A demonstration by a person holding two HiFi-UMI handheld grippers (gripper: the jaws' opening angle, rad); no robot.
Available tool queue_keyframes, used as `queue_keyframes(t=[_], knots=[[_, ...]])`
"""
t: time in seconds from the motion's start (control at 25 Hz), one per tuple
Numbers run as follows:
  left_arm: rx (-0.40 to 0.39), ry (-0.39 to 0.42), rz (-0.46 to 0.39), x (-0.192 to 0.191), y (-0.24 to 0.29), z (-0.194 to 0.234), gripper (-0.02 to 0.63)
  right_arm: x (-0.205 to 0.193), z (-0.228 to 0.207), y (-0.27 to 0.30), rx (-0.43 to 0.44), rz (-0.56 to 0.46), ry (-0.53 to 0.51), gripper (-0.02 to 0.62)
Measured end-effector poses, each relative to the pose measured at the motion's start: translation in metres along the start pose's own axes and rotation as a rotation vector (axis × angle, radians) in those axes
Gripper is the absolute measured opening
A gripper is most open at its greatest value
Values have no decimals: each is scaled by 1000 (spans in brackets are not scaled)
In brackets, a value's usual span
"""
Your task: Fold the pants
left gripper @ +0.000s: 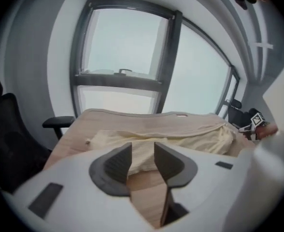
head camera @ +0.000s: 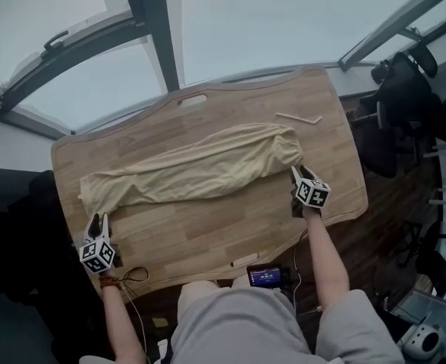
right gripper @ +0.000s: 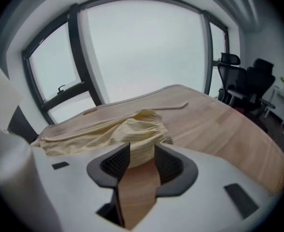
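Just one pants [head camera: 200,169], one table [head camera: 208,230].

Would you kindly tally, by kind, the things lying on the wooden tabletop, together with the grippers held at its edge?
pants: 1
thin bent stick: 1
grippers: 2, the left gripper and the right gripper
Total: 4
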State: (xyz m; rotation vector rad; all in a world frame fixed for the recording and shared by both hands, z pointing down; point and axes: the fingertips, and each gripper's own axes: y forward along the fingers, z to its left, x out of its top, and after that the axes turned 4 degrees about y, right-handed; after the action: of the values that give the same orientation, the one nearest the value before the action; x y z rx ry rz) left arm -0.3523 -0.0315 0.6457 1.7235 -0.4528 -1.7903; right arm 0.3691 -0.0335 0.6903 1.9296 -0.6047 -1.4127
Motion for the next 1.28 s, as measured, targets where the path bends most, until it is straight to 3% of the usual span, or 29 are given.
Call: queue_keyframes(t=[0.2, 0.44, 0.6, 0.8, 0.92, 1.04, 1.16, 1.28], knots=[[-93, 31, -13, 10, 26, -135, 127, 12, -55, 25, 0, 25, 174, 160], [-194, 7, -62, 33, 44, -280, 115, 1, -65, 56, 129, 68, 460, 160], [-243, -35, -72, 41, 56, -348, 109, 8, -61, 63, 221, 20, 646, 158], [-306, -1, -81, 53, 59, -403, 101, 21, -48, 63, 376, -36, 835, 193], [-322, 5, -75, 53, 57, -417, 100, 17, -51, 68, 359, -12, 832, 207], [-315, 4, -67, 49, 56, -418, 97, 13, -55, 74, 303, 31, 801, 115], [-291, -10, -63, 46, 52, -409, 92, 27, -49, 68, 333, 13, 782, 86], [-265, -35, -72, 44, 45, -391, 91, 50, -39, 55, 355, -33, 670, 77]])
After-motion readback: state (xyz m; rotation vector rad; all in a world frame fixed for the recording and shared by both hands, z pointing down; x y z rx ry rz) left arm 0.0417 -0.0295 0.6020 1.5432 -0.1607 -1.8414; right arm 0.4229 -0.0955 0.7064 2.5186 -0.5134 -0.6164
